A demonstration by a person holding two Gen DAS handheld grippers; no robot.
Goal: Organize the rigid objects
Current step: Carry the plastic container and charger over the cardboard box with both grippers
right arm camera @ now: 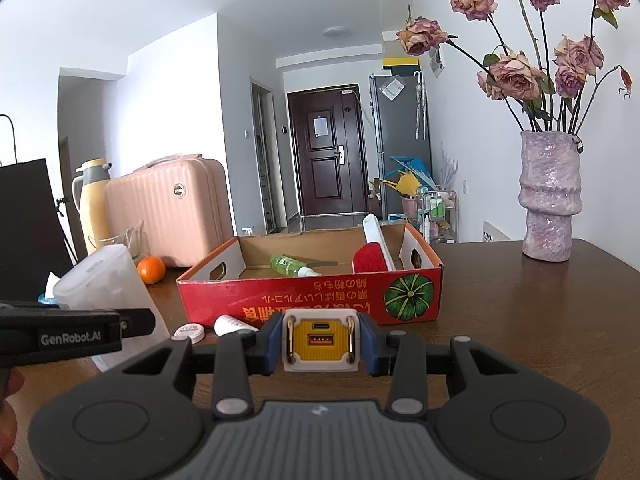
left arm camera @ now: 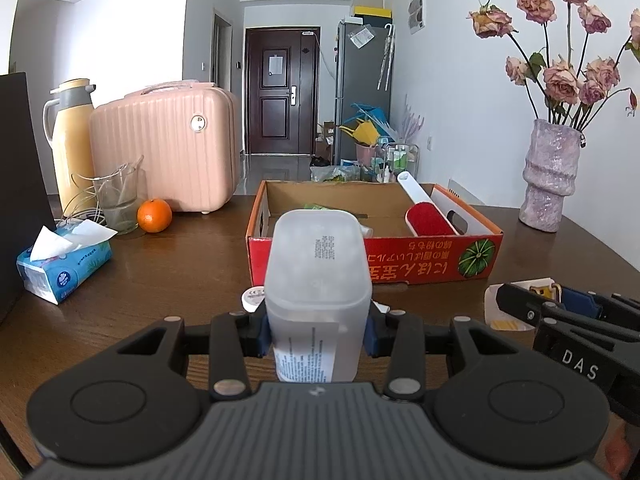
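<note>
My left gripper [left arm camera: 318,334] is shut on a frosted white plastic container [left arm camera: 318,268], held just before the red cardboard box [left arm camera: 432,258]. The container also shows at the left of the right wrist view [right arm camera: 106,280]. My right gripper [right arm camera: 320,346] is shut on a white and yellow charger [right arm camera: 320,340], in front of the box [right arm camera: 320,300]. The box holds a red and white lint brush [right arm camera: 374,256] and a green bottle [right arm camera: 290,265]. A small white round tin [right arm camera: 189,333] and a white tube [right arm camera: 234,325] lie on the table before the box.
A pink case [left arm camera: 168,152], a yellow thermos [left arm camera: 74,140], a glass jug [left arm camera: 118,196], an orange [left arm camera: 154,215] and a tissue pack [left arm camera: 64,266] stand at the left. A purple vase of dried roses [right arm camera: 550,196] stands at the back right. A black board [left arm camera: 16,192] is far left.
</note>
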